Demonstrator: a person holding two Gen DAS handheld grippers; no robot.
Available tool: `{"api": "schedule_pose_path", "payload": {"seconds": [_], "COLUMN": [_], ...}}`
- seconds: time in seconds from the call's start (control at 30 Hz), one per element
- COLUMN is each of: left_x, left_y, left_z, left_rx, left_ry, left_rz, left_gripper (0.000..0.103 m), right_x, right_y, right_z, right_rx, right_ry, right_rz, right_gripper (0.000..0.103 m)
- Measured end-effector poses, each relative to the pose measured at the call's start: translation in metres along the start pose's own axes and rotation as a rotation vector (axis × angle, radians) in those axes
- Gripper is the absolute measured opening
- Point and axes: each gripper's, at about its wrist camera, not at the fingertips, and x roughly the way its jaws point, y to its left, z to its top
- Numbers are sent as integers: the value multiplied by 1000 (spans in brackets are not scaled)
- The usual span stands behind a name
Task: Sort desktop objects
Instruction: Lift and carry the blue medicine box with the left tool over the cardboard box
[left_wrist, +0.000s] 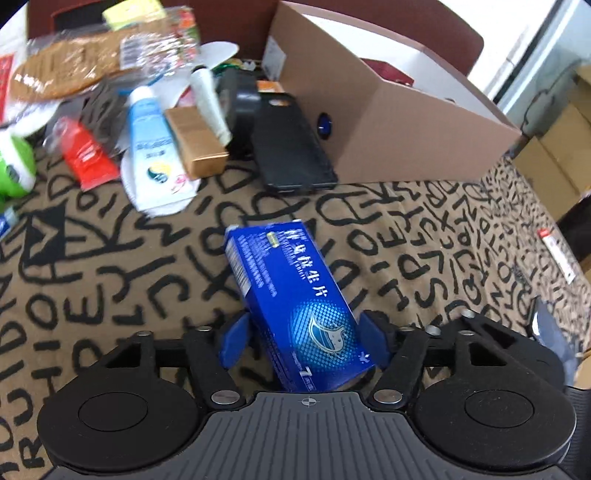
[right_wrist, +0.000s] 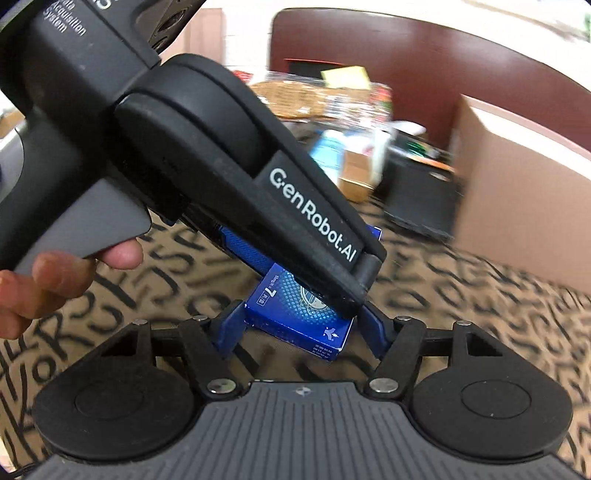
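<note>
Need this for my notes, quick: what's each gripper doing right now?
Left gripper: closed on the blue box.
Right gripper: jaws around the same box; whether it grips cannot be told.

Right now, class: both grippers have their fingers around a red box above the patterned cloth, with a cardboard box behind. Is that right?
Not quite. The box is blue, not red, as the left wrist view shows. The rest stands: left gripper and right gripper bracket it above the patterned cloth, cardboard box behind.
</note>
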Motion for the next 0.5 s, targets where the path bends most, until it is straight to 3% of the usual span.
{"api": "schedule_pose_path", "payload": {"seconds": [0.23,0.5], "left_x": [0,0], "left_y": [-3,-1], "left_z": [8,12], "left_rx": [-20,-37], "left_ry": [32,54], "left_rz": [26,32], "left_gripper": [77,75], "right_x": [-7,-8], "right_y": [-16,-13], "right_z": [-5,-5], "right_rx": [75,30], "right_ry": [-24,-56], "right_rz": [3,49], "right_gripper": [76,77]}}
